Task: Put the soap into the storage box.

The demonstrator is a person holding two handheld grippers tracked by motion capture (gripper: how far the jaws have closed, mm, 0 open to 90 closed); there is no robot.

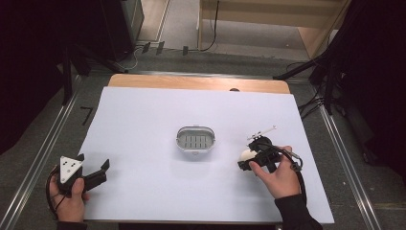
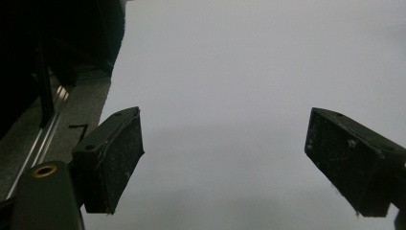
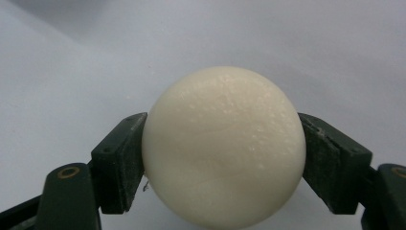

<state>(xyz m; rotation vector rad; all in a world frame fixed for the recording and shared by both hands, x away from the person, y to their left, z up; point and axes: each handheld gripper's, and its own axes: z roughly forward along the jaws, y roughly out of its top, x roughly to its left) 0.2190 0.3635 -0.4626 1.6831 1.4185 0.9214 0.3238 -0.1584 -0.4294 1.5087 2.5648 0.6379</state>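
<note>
A cream-white rounded bar of soap (image 3: 224, 146) sits clamped between both jaws of my right gripper (image 3: 222, 165). From above, the same soap (image 1: 247, 155) shows at the tip of the right gripper (image 1: 245, 160), held just over the white table sheet at the right of centre. A small grey oval soap dish (image 1: 195, 139) with a slotted floor rests in the middle of the sheet, left of the soap and apart from it. My left gripper (image 1: 94, 165) hovers near the front left corner, jaws wide apart, and in its own view the left gripper (image 2: 225, 163) frames bare sheet.
The white sheet (image 1: 143, 120) covers most of a wooden table (image 1: 191, 82). Metal rails (image 1: 45, 143) run along both sides, with grey floor and black stand legs (image 1: 306, 67) beyond. The sheet's left edge (image 2: 111, 91) lies close to the left gripper.
</note>
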